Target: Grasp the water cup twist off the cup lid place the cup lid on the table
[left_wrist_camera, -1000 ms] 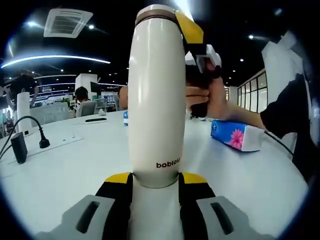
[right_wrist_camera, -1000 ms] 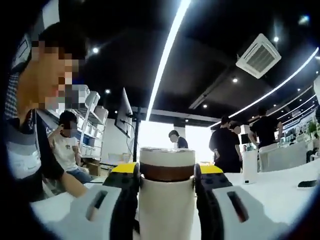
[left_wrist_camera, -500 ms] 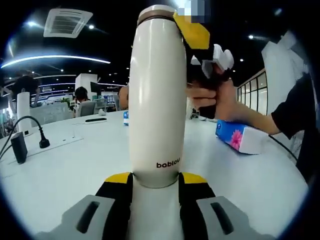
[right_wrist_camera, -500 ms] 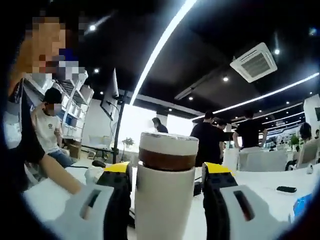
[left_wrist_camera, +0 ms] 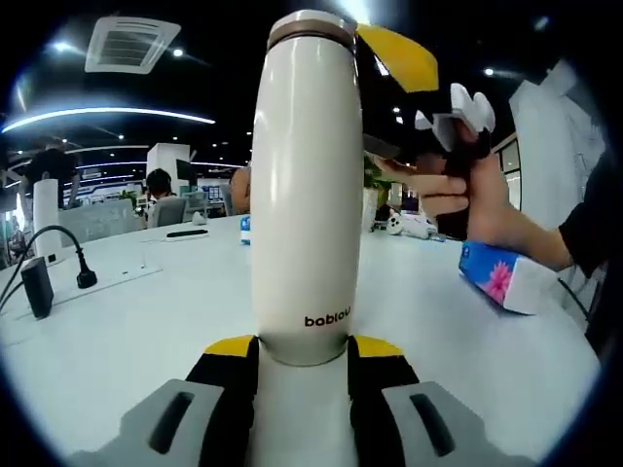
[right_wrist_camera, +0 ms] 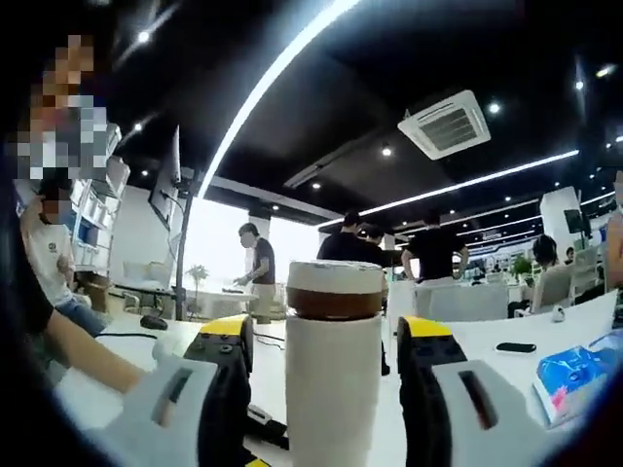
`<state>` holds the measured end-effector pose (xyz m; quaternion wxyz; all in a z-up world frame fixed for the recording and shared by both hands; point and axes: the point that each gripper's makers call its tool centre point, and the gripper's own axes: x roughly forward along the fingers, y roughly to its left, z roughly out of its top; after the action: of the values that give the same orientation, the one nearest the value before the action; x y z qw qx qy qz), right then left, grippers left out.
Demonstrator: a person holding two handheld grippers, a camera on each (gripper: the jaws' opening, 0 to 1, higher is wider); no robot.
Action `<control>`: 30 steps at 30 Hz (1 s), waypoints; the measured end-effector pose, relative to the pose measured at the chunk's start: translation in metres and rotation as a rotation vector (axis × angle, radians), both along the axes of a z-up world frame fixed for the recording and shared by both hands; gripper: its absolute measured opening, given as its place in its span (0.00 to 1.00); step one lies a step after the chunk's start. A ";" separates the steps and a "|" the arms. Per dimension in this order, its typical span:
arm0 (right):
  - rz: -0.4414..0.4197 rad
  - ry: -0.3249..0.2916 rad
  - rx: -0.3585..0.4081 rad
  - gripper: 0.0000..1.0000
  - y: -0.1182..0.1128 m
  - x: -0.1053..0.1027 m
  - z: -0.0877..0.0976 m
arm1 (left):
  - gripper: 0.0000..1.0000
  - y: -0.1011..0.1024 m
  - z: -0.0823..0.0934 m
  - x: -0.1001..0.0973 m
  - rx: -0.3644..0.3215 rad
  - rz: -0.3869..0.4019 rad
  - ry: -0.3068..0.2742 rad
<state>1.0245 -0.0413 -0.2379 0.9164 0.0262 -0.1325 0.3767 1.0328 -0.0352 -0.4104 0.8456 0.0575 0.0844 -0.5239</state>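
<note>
Tall cream water cup (left_wrist_camera: 307, 185) upright, brown-banded cup lid (right_wrist_camera: 335, 289) on

From my seat, the water cup (left_wrist_camera: 307, 185) hides its own base behind the left gripper (left_wrist_camera: 302, 355), its lower body runs off the right gripper view's edge, and I cannot tell whether the right gripper (right_wrist_camera: 326, 341) touches the cup lid (right_wrist_camera: 334, 289).

The water cup (left_wrist_camera: 307, 185) has a smooth, satin cream body, likely coated metal, with printed dark lettering low down. Its cup lid (right_wrist_camera: 334, 289) looks matt cream above a glossy brown band. The table (left_wrist_camera: 127, 331) is smooth white laminate, faintly reflective. At 3 o'clock, a tissue pack (left_wrist_camera: 506, 277) shows shiny plastic wrap.
</note>
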 end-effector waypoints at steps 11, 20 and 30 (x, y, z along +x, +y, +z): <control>-0.063 -0.023 0.001 0.63 -0.001 -0.004 0.006 | 0.38 0.000 0.000 0.001 0.001 -0.002 -0.003; -0.086 -0.042 -0.025 0.63 0.000 0.001 0.007 | 0.46 -0.003 0.001 0.002 0.001 -0.018 -0.007; -0.072 -0.041 -0.017 0.62 0.002 0.004 0.008 | 0.48 -0.007 -0.001 0.001 0.016 -0.064 0.003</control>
<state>1.0286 -0.0391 -0.2300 0.9266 0.0061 -0.1490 0.3453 1.0339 -0.0424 -0.4111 0.8279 0.0662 0.0880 -0.5499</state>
